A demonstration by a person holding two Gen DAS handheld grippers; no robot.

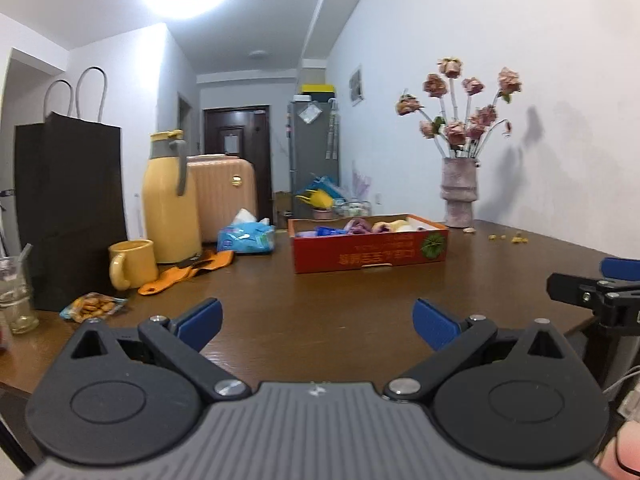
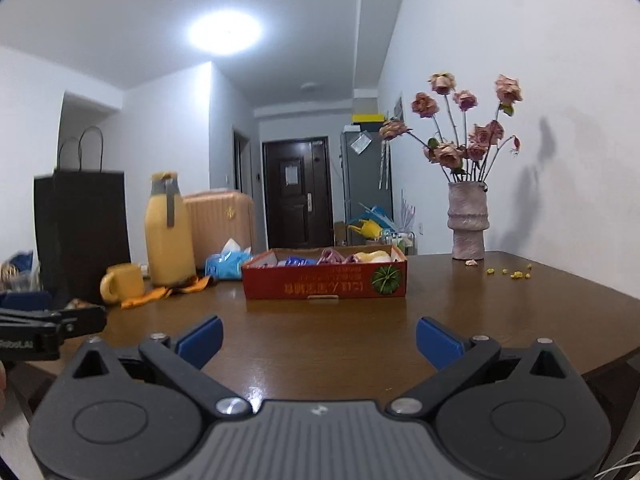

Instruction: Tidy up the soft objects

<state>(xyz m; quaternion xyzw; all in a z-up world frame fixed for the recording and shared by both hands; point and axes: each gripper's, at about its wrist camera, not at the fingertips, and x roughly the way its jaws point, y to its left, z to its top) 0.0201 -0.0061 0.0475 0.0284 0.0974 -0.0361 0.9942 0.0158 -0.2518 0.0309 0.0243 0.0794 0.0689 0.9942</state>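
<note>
Blue-padded, black two-finger left gripper hangs low over the near edge of the dark brown wooden table, jaws spread wide w/ nothing between them. Right gripper, same build, is likewise wide open and empty, level w/ its partner.

Soft items sit well apart from both tools: a shallow red cardboard box mid-table already holds purple, blue and pale yellow soft pieces, while a crumpled orange cloth lies flat on the wood just in front of the tall yellow thermos jug and touching, or nearly touching, the yellow ceramic mug. A blue plastic tissue pack rests beside the box's left end.

Risk, as judged from here: if the cloth is next, the reach runs into a crowded corner. A wide jaw could clip the mug or jug and tip either. A shallow pinch may drag the cloth instead of lifting it, sweeping the small snack packet or the clear glass at far left. Whether the cloth is tucked under the jug's base can't be told; if so, pulling it could topple the jug.
</note>
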